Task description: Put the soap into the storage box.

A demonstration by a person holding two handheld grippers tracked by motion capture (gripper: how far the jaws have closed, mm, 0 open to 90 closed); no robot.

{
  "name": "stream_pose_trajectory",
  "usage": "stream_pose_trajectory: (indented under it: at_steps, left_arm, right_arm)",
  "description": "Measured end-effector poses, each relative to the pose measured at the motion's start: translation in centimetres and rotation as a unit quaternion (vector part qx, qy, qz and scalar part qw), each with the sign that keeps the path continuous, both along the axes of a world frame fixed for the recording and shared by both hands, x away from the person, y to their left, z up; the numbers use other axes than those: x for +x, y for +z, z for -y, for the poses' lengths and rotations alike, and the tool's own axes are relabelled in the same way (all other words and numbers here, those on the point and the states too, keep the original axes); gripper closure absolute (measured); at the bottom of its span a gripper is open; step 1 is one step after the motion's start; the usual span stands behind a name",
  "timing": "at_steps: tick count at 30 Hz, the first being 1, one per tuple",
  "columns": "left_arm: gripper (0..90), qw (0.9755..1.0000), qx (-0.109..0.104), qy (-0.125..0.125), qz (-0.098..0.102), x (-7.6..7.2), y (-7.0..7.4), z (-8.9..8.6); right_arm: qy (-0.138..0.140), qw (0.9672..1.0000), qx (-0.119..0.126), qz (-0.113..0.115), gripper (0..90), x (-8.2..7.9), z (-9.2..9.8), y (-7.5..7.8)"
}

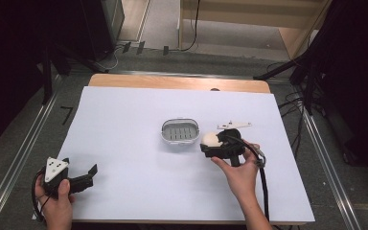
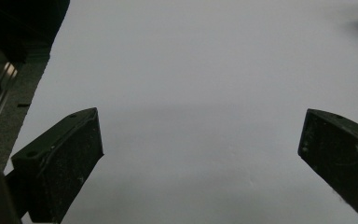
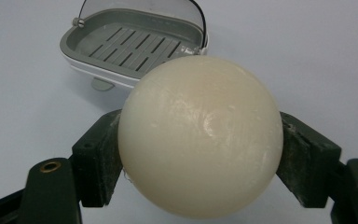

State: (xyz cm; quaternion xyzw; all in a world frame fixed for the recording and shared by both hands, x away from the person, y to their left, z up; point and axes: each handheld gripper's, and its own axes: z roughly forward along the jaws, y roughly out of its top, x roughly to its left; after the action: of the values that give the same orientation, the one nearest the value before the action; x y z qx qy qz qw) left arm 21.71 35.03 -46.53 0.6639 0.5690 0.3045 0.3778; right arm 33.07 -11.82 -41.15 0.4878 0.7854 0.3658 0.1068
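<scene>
Soap (image 3: 199, 136), round and cream-white like a ball, sits squeezed between the two black jaws of the right gripper (image 3: 200, 158), one jaw pressing on each side of it. It has no long side, since it is round all over, so it should not matter much which way it turns. In the high view the soap (image 1: 211, 139) is up off the white sheet (image 1: 134, 182), held just to the right of the soap box (image 1: 180, 132). That is the thing to watch: the box lies right in front of the jaws, a little to the left and farther away, very near. In the right gripper view the soap box (image 3: 135, 49) is open, with its clear lid tipped up at the back and a grey tray with slits inside. Nothing is in the tray yet. So my guess is that the soap needs to go forward and a bit left, then down into the tray. The right gripper (image 1: 219, 143) is much nearer to the box than the other one. The left gripper (image 1: 79, 179) rests well away, near the front left corner of the sheet. Its jaws stand wide apart with nothing between them, and in the left gripper view they point across bare white sheet (image 2: 191, 84).
</scene>
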Motion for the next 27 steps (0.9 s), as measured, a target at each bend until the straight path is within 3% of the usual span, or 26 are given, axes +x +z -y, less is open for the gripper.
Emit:
stream_pose_trajectory:
  at_steps: [27]
  left_arm:
    - [0.4,1.0000,-0.002,-0.002,-0.004,0.1,0.0,0.0]
  right_arm:
    - [0.018,0.9998,0.005,-0.001,25.1,1.2,-2.5,1.1]
